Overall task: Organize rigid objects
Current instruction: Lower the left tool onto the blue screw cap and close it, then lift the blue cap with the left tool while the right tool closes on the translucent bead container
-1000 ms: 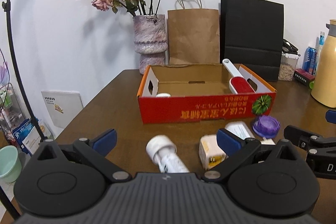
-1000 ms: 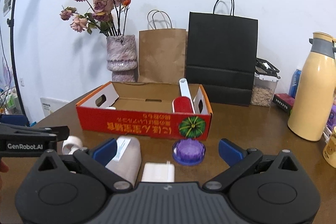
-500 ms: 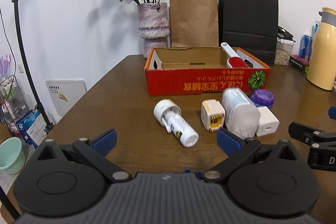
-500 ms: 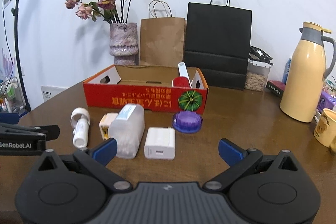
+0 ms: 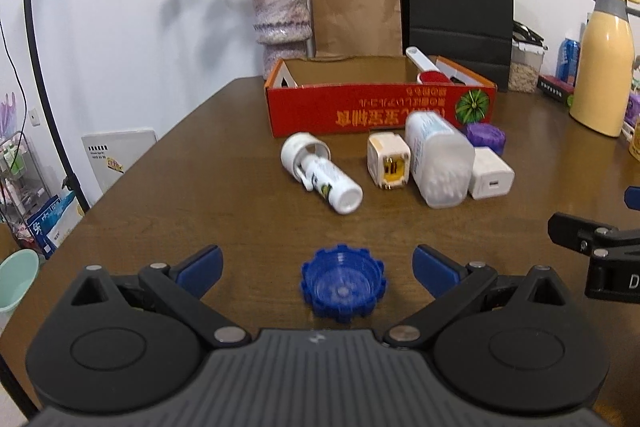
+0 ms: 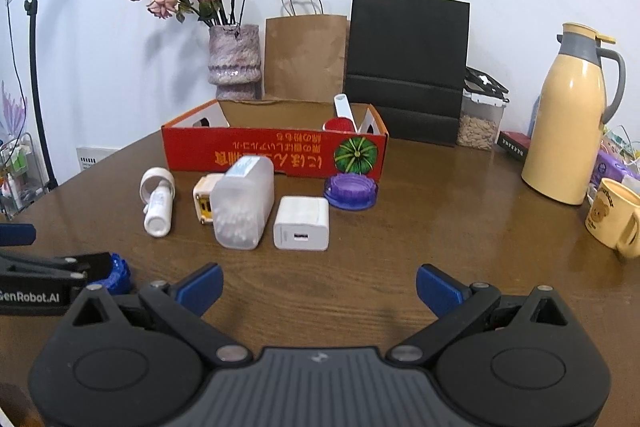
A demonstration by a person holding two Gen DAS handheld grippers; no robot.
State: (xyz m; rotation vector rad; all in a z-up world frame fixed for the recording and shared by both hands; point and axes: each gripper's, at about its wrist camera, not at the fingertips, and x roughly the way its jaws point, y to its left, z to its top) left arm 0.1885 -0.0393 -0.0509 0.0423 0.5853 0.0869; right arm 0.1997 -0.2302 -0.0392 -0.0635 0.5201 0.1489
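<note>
Glossy wood table (image 6: 460, 227), printed cardboard box (image 5: 360, 107), smooth white plastic charger (image 6: 302, 223), ridged blue plastic cap (image 5: 343, 281), matt paper bags (image 6: 306, 57)

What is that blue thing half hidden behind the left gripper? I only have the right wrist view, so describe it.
Observer: A blue cap with a toothed rim, lying open side up on the table.
Operator: Tell me whether the left gripper has hold of it.
Observer: No. The left gripper is open, with one finger on each side of the cap and a gap on both sides.
</note>
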